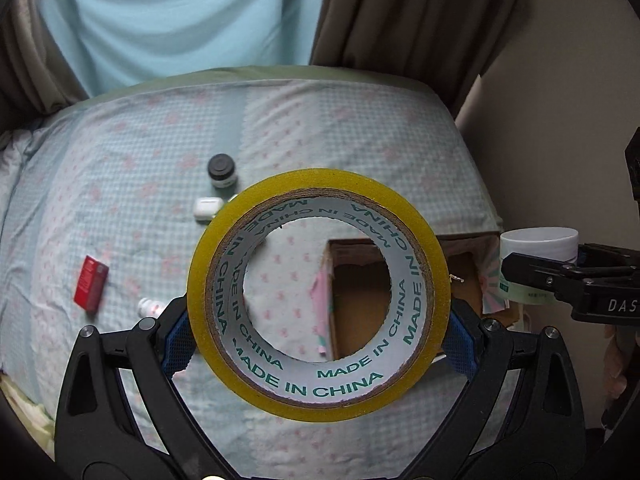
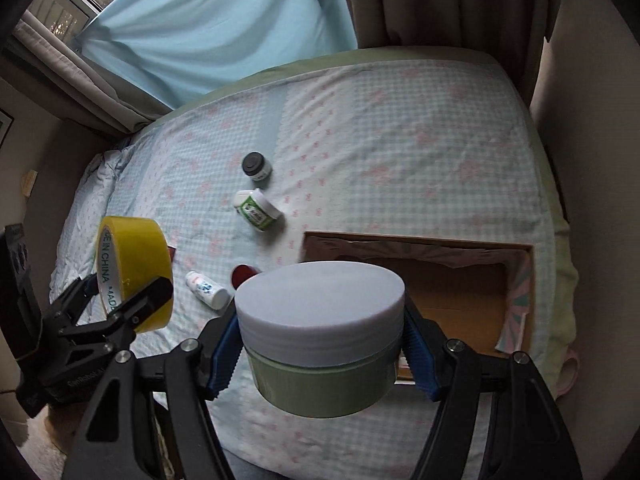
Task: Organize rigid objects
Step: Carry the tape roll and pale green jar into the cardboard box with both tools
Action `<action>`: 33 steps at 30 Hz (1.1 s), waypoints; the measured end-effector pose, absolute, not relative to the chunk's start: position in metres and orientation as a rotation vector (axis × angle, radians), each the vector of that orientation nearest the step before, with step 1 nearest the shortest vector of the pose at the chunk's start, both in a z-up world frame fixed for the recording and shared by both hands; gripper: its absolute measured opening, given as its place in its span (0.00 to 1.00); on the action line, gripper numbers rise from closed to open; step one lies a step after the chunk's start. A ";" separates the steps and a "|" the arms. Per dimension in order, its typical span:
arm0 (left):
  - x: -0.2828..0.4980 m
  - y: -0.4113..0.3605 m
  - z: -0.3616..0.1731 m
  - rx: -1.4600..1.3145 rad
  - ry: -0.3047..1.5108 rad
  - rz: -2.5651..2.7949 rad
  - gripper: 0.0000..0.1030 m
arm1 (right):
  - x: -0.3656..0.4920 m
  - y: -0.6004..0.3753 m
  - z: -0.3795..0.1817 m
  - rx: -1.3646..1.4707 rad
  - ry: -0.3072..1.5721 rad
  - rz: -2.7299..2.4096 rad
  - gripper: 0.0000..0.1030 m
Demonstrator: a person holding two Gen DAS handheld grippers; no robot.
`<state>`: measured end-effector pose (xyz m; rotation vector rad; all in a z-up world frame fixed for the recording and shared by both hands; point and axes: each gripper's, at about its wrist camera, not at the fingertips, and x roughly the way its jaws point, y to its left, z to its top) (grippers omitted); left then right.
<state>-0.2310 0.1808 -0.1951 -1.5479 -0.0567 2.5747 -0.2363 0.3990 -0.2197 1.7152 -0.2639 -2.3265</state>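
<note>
left gripper (image 1: 318, 330) clamps the stiff, light tape roll (image 1: 318, 294) across its rim; right gripper (image 2: 322, 346) clamps the smooth, likely slippery jar (image 2: 320, 336) just beside the cardboard box (image 2: 440, 312)

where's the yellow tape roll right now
The tape roll is held off the bed between the left gripper's pads, left of the jar in the right gripper, near the cardboard box.
</note>
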 end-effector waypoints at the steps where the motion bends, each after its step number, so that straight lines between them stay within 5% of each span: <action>1: -0.236 0.195 -0.199 -1.553 -0.037 2.560 0.93 | -0.237 0.410 -0.225 1.721 -0.235 -2.325 0.65; 17: -0.294 0.332 -0.362 -1.851 0.215 2.229 0.93 | -0.246 0.470 -0.360 1.753 0.213 -2.193 0.64; 23: -0.293 0.340 -0.433 -2.000 0.285 2.090 0.93 | -0.240 0.449 -0.403 1.707 0.584 -2.071 0.64; 32: -0.285 0.355 -0.438 -1.965 0.334 2.015 0.94 | -0.233 0.443 -0.425 1.733 0.657 -1.979 0.65; 33: -0.286 0.355 -0.436 -1.966 0.327 2.015 0.94 | -0.232 0.444 -0.426 1.750 0.665 -1.975 0.71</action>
